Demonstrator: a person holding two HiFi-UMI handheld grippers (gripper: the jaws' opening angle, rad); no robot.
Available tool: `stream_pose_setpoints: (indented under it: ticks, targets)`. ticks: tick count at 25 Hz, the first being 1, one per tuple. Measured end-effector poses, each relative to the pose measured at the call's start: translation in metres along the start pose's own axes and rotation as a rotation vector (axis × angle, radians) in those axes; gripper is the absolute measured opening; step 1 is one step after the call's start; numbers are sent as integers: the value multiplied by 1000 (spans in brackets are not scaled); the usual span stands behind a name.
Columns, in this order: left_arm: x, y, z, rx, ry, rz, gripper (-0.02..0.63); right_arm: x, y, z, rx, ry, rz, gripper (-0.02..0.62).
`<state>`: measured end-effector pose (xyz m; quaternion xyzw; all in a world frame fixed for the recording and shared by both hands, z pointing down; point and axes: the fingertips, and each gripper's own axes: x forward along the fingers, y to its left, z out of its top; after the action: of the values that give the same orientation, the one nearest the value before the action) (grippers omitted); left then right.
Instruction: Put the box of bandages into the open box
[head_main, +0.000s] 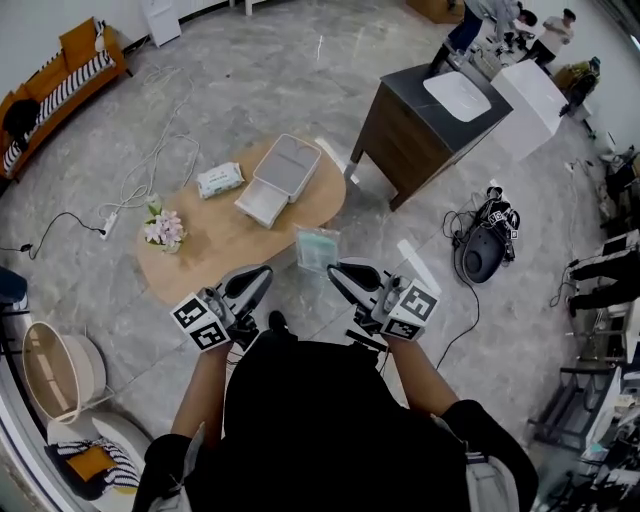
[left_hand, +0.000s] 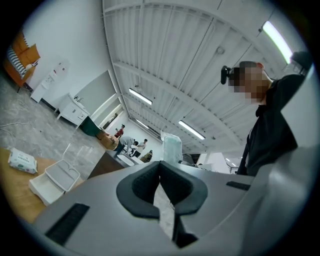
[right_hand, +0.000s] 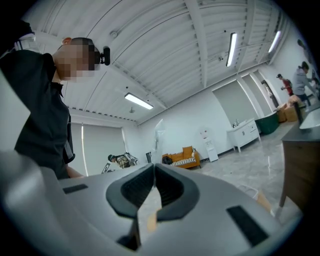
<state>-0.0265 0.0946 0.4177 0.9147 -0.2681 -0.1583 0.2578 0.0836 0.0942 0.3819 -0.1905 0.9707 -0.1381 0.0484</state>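
A clear-wrapped, pale green box of bandages (head_main: 318, 248) hangs in the air between my two grippers, over the near edge of the oval wooden table (head_main: 215, 245). My left gripper (head_main: 266, 272) and right gripper (head_main: 333, 270) both point inward, and each is shut on an edge of the wrapper. In the left gripper view the package (left_hand: 171, 147) stands up past the shut jaws of that gripper (left_hand: 160, 164). The right gripper view shows it edge-on (right_hand: 159, 131) above that gripper (right_hand: 154, 166). The open white box (head_main: 280, 178) lies on the table's far side, lid flipped back, also seen as the box (left_hand: 55, 179).
A pack of wipes (head_main: 220, 179) and a small bunch of flowers (head_main: 163, 228) share the table. A dark cabinet with a sink (head_main: 430, 110) stands at the back right. Cables (head_main: 150, 160) trail over the floor at left, a dark bag (head_main: 487, 240) lies at right. People stand far off.
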Motion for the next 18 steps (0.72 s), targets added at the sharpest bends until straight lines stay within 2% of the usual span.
stream_pose_setpoints:
  ticks: [9,18]
  targets:
    - [7,76,35,-23,10,-14,17,62,-51,7,14,8,-31,20]
    - [37,120,49,-38,23,-4,17,83,-103,9,54,28,-19,20]
